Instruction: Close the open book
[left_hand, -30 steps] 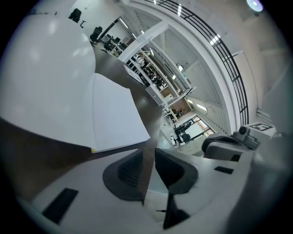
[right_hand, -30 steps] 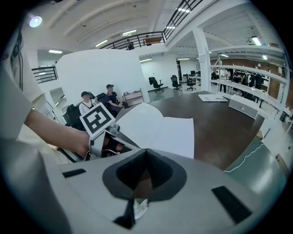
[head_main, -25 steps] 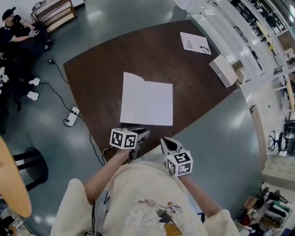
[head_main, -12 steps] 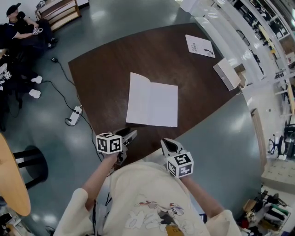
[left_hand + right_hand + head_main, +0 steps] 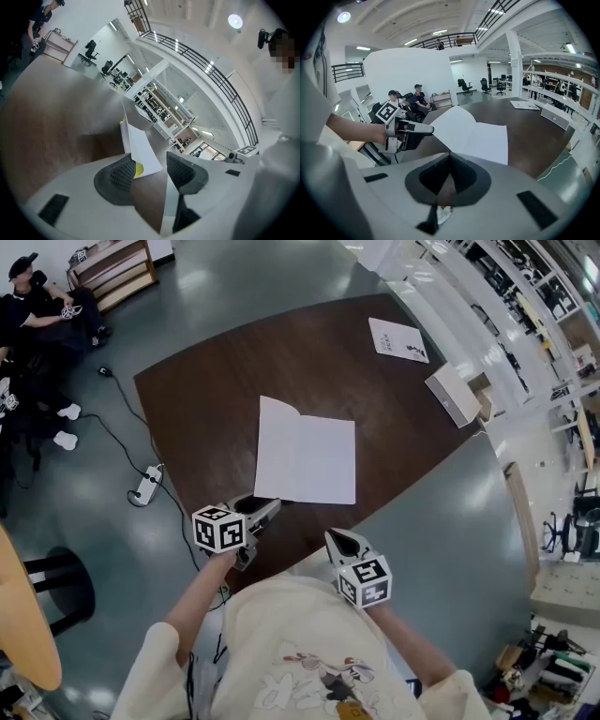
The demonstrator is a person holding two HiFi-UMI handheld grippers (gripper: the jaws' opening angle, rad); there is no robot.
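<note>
The open book point(image 5: 307, 451) lies flat on the dark brown table point(image 5: 206, 399), white pages up. Its left page point(image 5: 454, 124) bows up a little along the spine. My left gripper point(image 5: 272, 506) hovers at the book's near left corner. Its jaws are opening. In the left gripper view point(image 5: 149, 159) the white page corner point(image 5: 143, 152) shows in the gap, and the pads do not press on it. My right gripper point(image 5: 334, 538) is shut and empty, hanging off the table's near edge, right of the left one point(image 5: 423, 130).
A printed sheet point(image 5: 397, 339) and a white box point(image 5: 452, 395) lie at the table's far right. On the floor to the left are a power strip point(image 5: 146, 486) with its cable, a black stool point(image 5: 61, 582) and a round wooden table point(image 5: 23, 615). People sit at the far left point(image 5: 37, 306).
The left gripper has shifted left along the table's near edge and its jaws have spread apart. The right gripper and the book stay as they were.
</note>
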